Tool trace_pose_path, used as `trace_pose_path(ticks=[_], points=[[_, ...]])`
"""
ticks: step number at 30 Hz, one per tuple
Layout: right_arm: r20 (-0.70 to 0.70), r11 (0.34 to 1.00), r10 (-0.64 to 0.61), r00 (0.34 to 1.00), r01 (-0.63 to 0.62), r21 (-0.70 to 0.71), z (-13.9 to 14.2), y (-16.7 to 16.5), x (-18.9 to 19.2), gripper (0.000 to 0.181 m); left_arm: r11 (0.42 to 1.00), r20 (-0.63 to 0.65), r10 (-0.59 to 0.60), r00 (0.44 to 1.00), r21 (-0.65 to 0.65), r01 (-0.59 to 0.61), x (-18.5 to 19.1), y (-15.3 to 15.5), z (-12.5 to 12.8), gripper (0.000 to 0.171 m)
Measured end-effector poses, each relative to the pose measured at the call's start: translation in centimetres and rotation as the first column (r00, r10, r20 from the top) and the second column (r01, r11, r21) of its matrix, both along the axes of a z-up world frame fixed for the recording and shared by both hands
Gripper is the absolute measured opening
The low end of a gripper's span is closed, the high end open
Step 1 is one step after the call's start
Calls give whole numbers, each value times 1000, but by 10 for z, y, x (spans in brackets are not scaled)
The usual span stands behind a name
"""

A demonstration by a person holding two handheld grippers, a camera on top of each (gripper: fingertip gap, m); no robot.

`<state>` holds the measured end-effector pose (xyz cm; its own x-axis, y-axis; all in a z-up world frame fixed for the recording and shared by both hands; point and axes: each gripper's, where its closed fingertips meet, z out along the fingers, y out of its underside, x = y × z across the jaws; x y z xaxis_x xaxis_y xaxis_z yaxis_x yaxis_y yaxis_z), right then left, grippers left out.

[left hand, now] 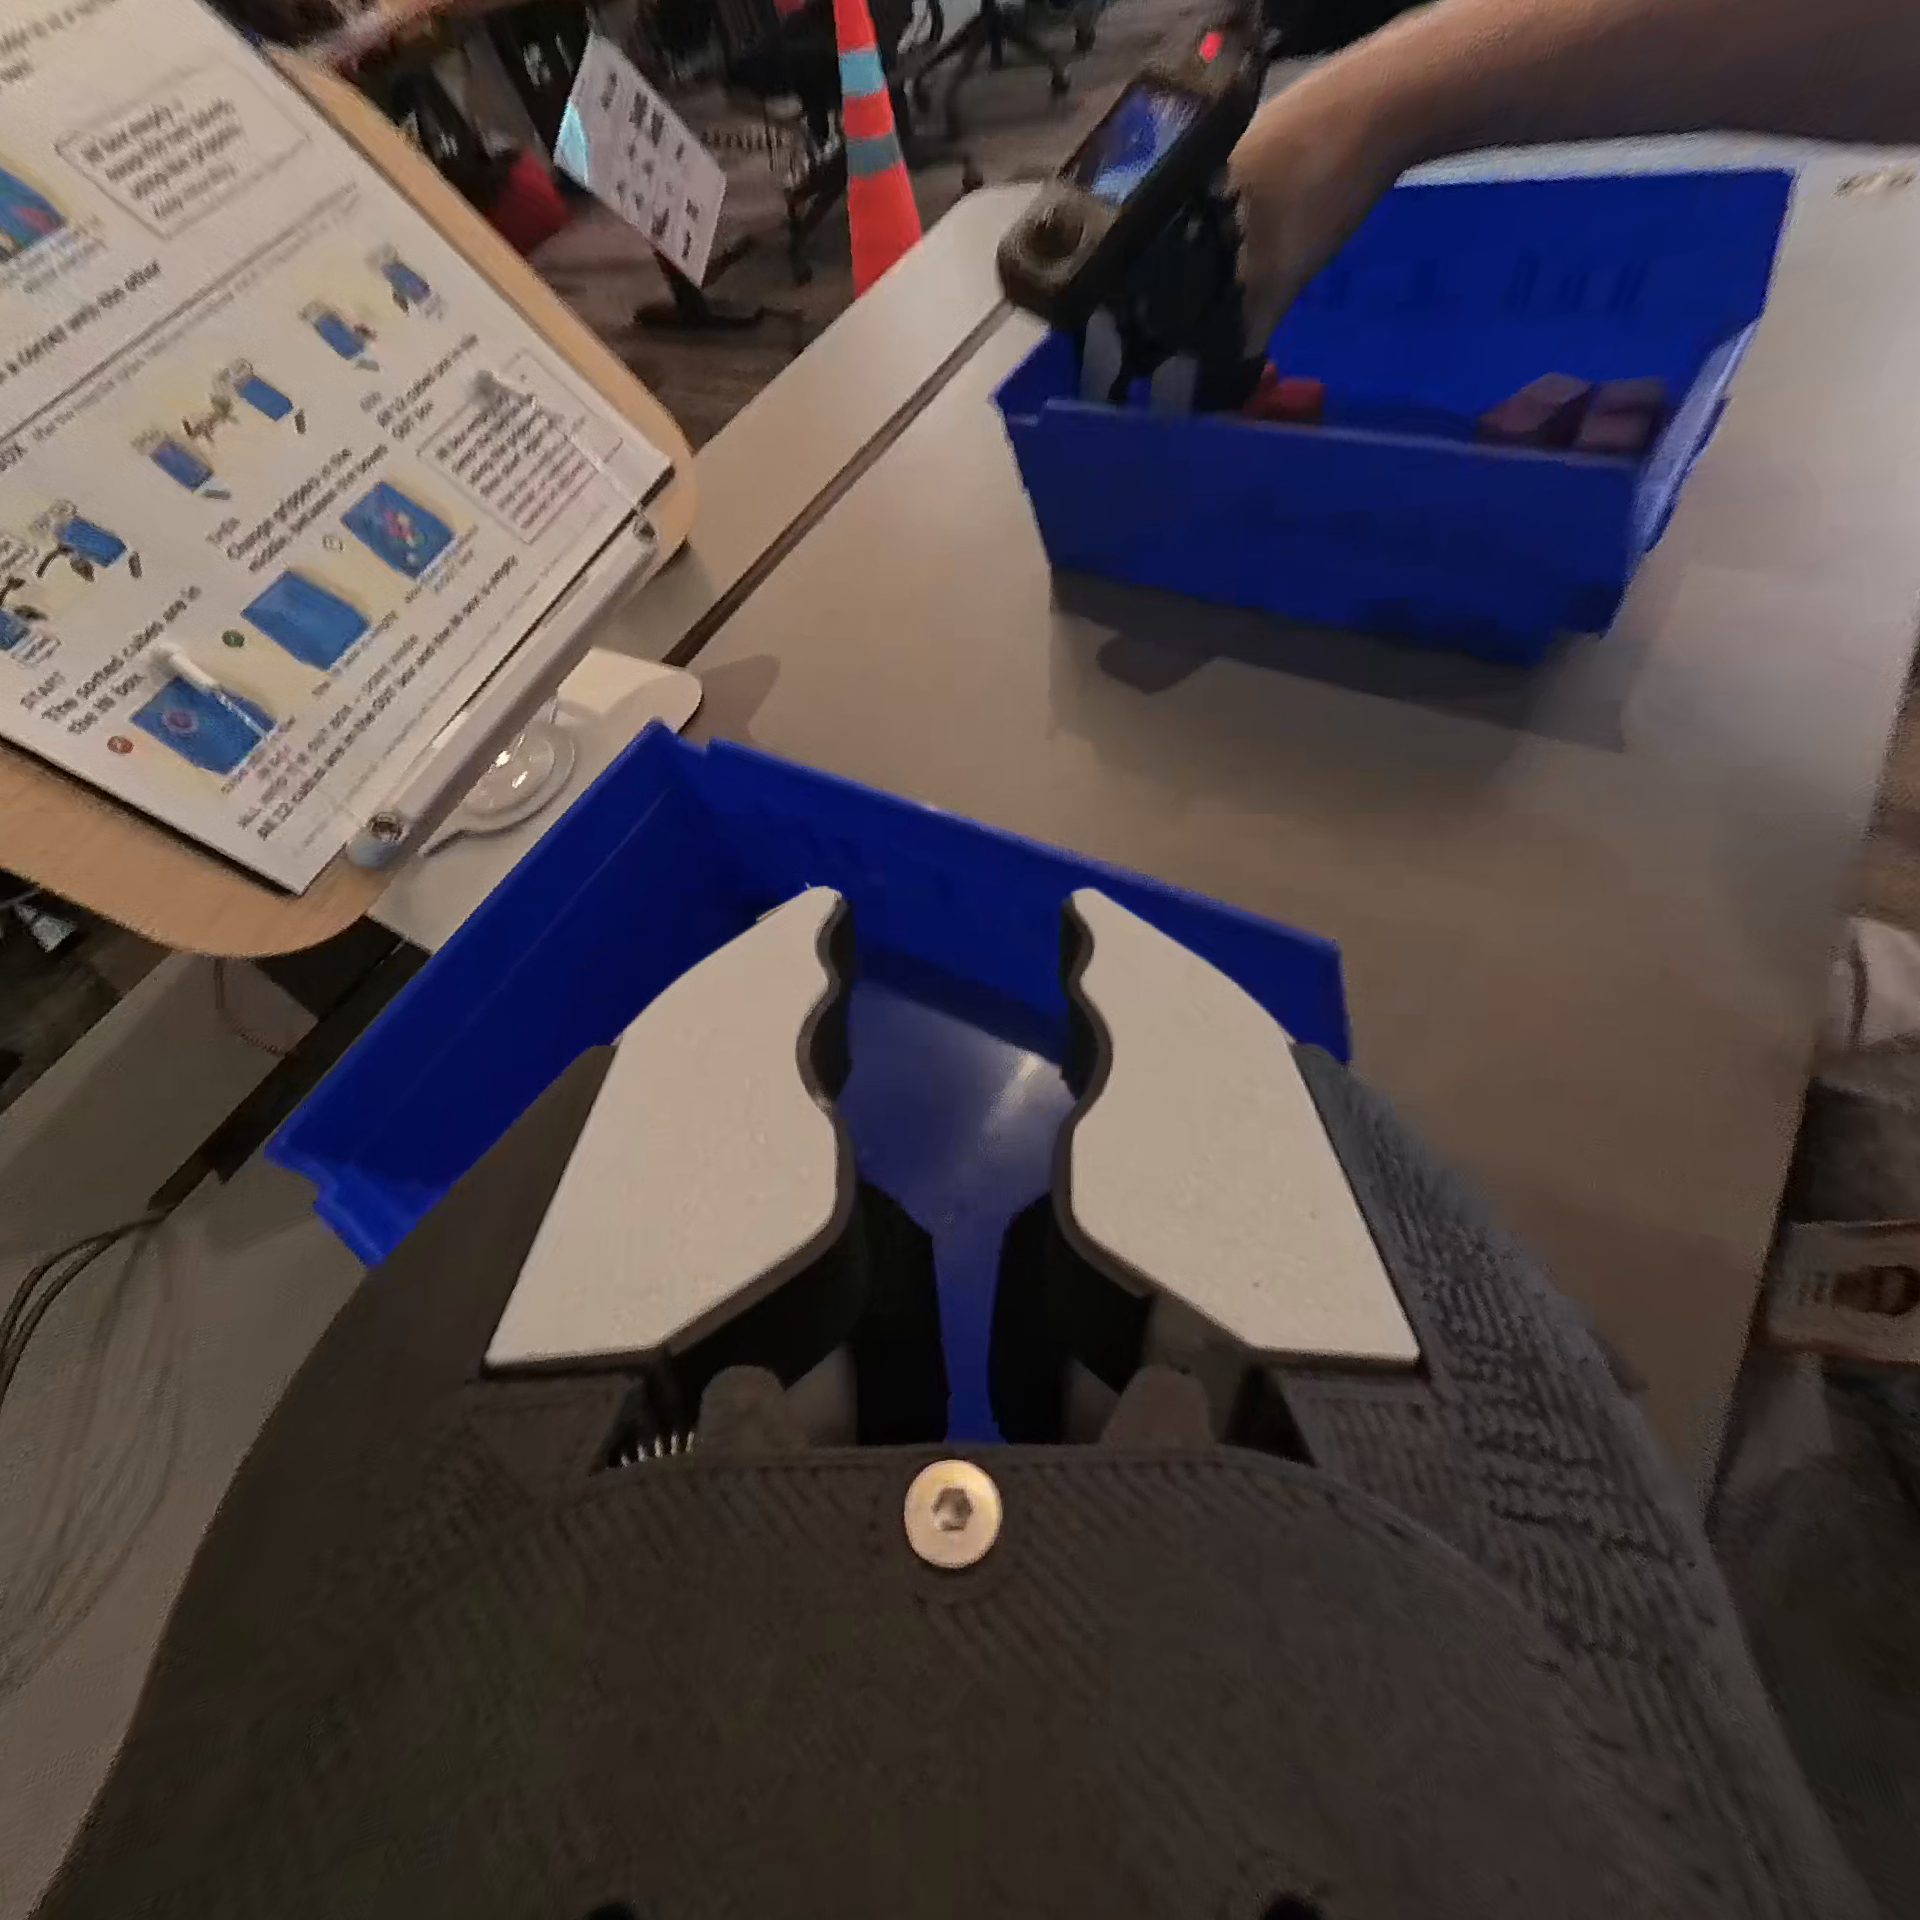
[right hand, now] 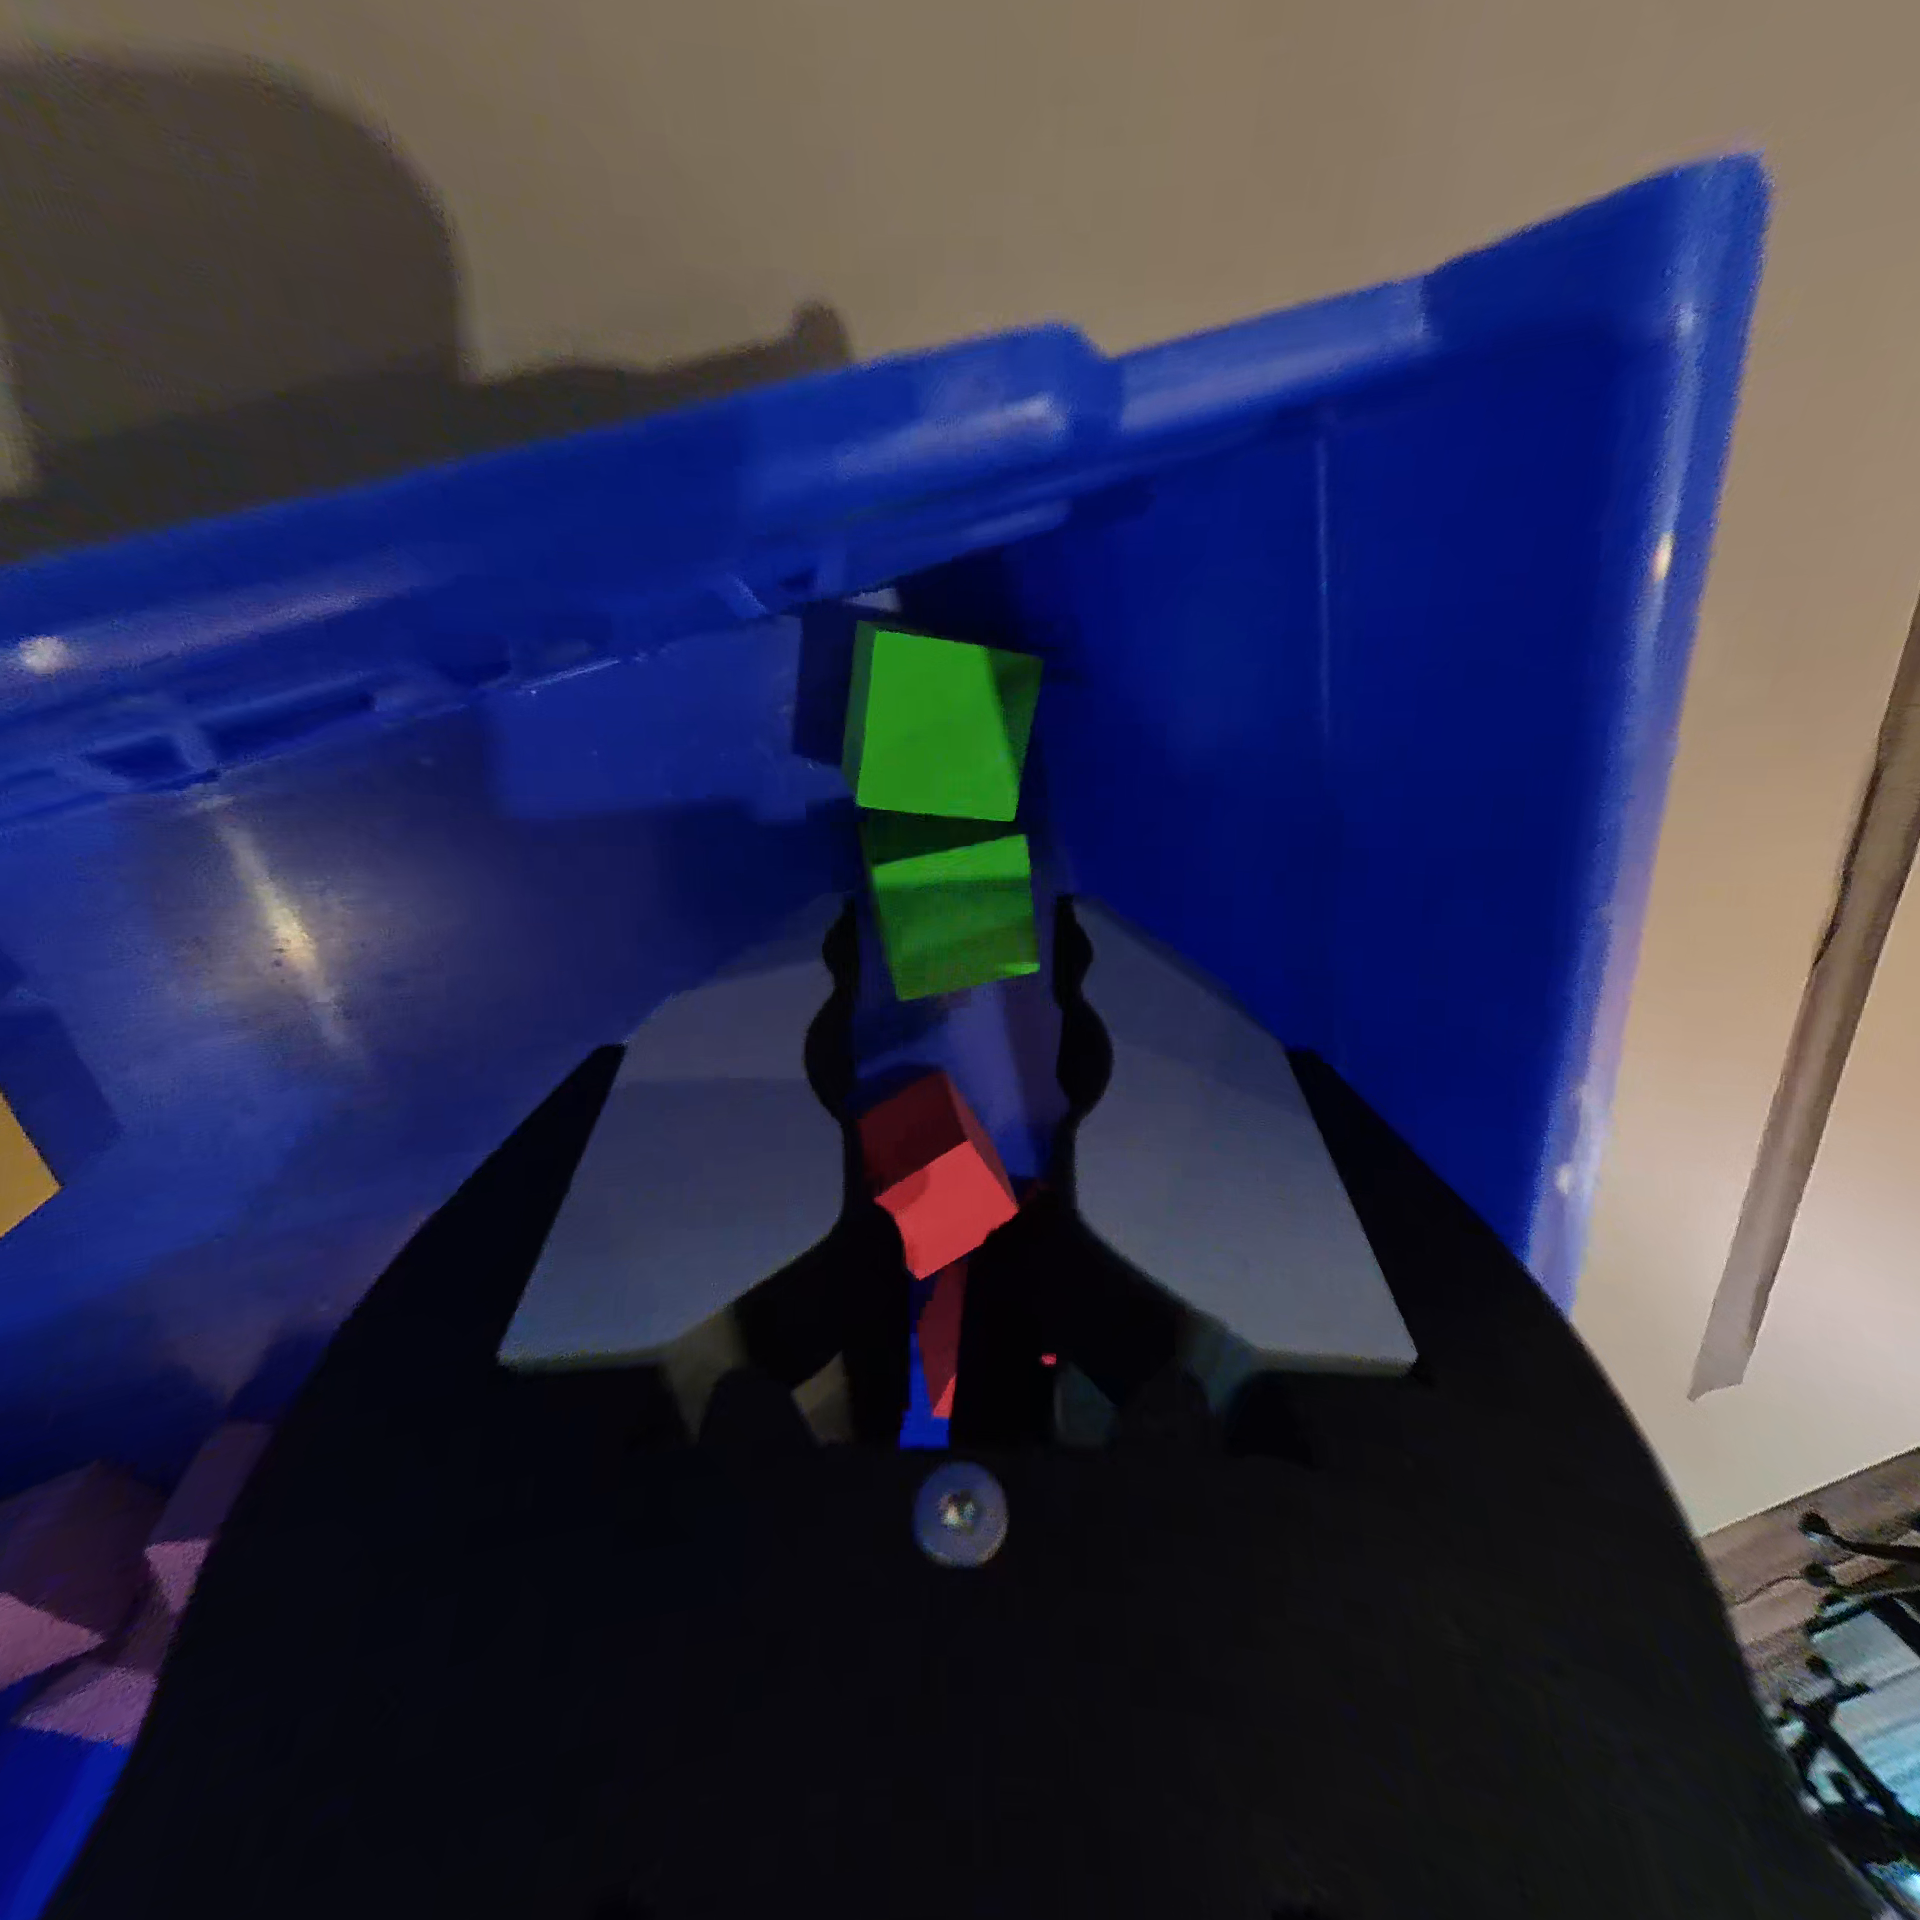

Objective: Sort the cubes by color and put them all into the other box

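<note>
Grey pads of the left gripper [left hand: 956, 925] stand apart, nothing btwn them, tips over the inside of the near blue bin [left hand: 623, 935]; only bare blue floor shows in the gap. That bin sits on a grey table [left hand: 1351, 810], w/ a tilted instruction sheet [left hand: 281, 416] on a wooden board just left of it. Farther off, an orange cone [left hand: 873, 135] stands past the table edge.

Right gripper [right hand: 956, 935] is parted too, tips down inside the far blue bin [right hand: 1403, 727], near a corner. A red cube [right hand: 940, 1174] lies in the gap btwn the fingers, lower down; can't tell if the pads touch it. Two green cubes [right hand: 945, 727] sit just past the tips, one behind the other, against the bin wall. Purple cubes [right hand: 94, 1621] lie at lower left. In the left wrist view a hand [left hand: 1320, 187] holds this gripper over the far bin, well apart from the near one.
</note>
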<state>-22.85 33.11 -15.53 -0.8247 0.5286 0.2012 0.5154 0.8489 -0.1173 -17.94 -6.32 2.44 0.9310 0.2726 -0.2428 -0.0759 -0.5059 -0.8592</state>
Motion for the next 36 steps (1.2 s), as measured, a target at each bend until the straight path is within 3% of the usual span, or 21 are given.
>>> trace_pose_path(ticks=[3,6,8,12,15,23,26,28,30,31,33,35,36], points=[[23,999,-45,999,45,-2,2,2,5,53,989,25,43,999,-141,-39,-21,-10,-14,46],[3,998,-56,998,56,3,10,5,9,56,931,79,17,997,-365,13,-34,-19,-38,48],[-24,998,-58,998,57,-20,20,2,14,55,828,124,-13,992,-556,80,-38,-30,-62,49],[-119,999,-20,993,16,-31,44,-10,29,54,505,170,-98,981,-840,196,-47,-61,-116,49],[-186,999,23,982,-29,-30,60,-21,45,52,373,201,-115,973,-899,230,-54,-74,-145,51],[-338,990,110,935,-133,-45,102,-57,84,47,240,203,-87,975,-946,218,-71,-83,-179,54],[-389,985,126,913,-163,-64,118,-74,96,46,161,202,-64,977,-964,210,-73,-91,-182,30],[-427,978,135,894,-190,-88,129,-89,106,45,172,196,-84,977,-963,208,-74,-89,-182,30],[-486,964,140,863,-231,-132,141,-110,115,42,267,186,-100,977,-941,206,-74,-78,-177,30],[-510,954,143,848,-256,-157,147,-122,121,42,365,200,-86,976,-905,218,-71,-68,-171,30],[-578,929,145,803,-312,-200,159,-148,130,41,619,279,-45,959,-746,246,-63,-42,-148,30],[-651,879,127,748,-388,-275,171,-180,138,39,856,448,-85,890,-424,295,-42,-10,-104,29],[-686,861,127,716,-424,-282,176,-195,141,39,922,547,-164,821,-210,325,-25,5,-75,29]])
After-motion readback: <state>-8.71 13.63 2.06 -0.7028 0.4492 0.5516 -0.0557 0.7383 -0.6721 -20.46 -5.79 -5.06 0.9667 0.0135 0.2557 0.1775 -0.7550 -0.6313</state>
